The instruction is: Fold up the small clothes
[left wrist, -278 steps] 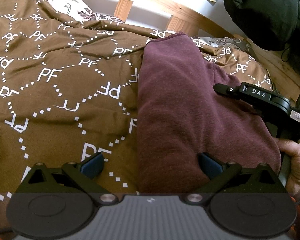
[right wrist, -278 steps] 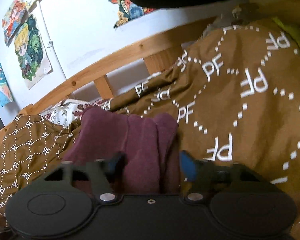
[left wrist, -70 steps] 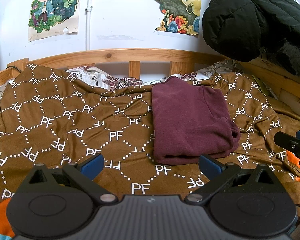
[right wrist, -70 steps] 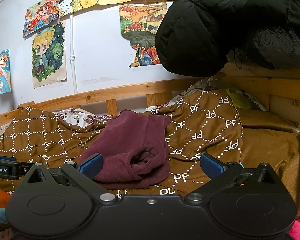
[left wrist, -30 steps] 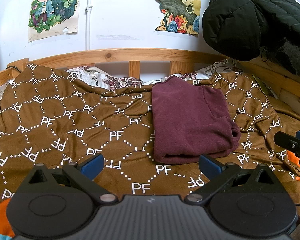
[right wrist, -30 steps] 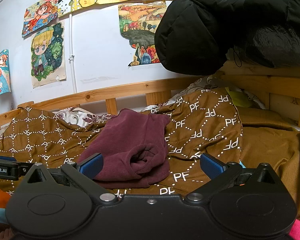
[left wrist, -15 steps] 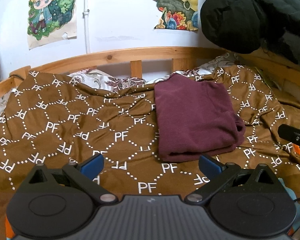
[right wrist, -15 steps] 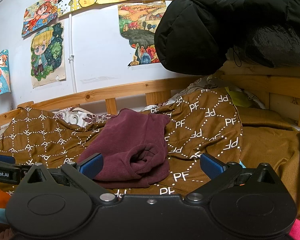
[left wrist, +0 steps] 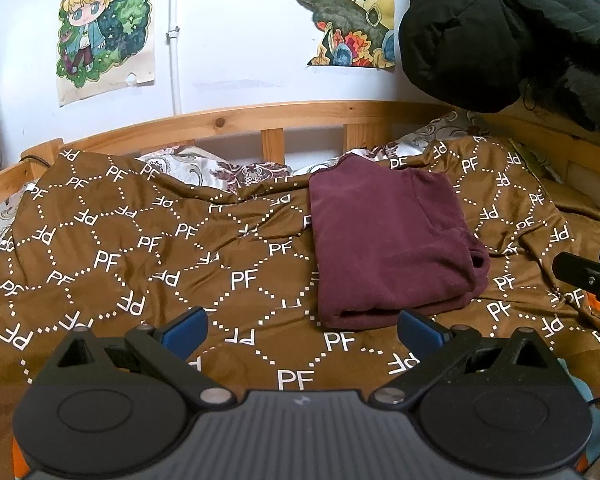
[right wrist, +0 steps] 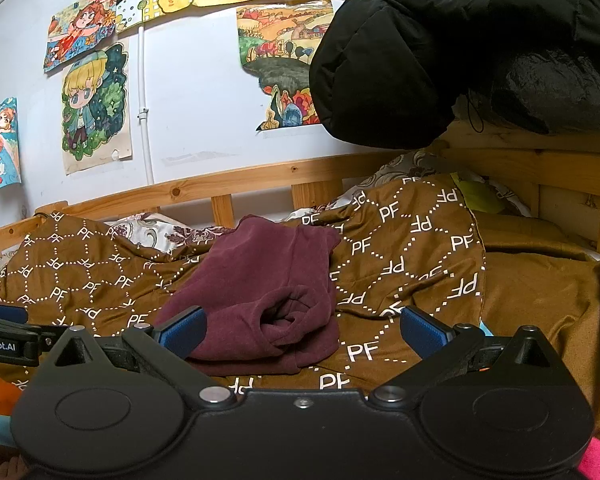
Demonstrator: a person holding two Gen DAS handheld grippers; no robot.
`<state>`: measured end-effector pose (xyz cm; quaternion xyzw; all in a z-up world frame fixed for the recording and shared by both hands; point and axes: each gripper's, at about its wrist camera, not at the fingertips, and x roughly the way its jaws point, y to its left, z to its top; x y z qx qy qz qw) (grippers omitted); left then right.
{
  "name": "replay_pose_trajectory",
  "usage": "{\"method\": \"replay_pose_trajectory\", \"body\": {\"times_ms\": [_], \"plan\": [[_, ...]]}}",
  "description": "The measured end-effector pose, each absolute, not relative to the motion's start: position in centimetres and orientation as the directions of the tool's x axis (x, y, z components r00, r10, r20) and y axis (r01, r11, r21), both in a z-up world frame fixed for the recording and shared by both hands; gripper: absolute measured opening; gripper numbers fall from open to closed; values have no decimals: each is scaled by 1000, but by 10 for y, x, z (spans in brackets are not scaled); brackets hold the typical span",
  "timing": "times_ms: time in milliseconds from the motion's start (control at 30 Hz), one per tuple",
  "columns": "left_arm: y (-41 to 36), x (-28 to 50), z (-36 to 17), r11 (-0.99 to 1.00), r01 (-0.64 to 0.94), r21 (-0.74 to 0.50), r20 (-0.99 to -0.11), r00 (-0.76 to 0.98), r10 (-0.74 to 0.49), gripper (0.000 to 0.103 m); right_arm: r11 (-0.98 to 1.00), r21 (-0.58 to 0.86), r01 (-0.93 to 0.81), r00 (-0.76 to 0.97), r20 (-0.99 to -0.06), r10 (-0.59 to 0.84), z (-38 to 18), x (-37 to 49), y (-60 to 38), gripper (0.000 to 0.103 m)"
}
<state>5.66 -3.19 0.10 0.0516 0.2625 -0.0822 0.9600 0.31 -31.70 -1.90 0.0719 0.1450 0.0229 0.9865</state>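
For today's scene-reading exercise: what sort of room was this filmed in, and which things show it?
Most likely a bedroom, perhaps a child's. A wooden slatted bed frame holds a brown quilt printed with white PF letters, and colourful hand-drawn cartoon pictures are stuck on the white wall.

Left gripper: ribbed dark grey body, black arms with silver screws, blue finger pads. Right gripper: smooth black body, same blue pads, silver screws, two round black discs.
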Motion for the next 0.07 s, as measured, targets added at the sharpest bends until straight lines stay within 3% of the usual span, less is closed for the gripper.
{"method": "replay_pose_trajectory", "body": {"times_ms": [67], "plan": [[-31, 57, 1, 981, 185, 55, -515, 847, -131, 103, 989, 148, -24, 957, -284, 66, -19, 3, -317, 103]]}}
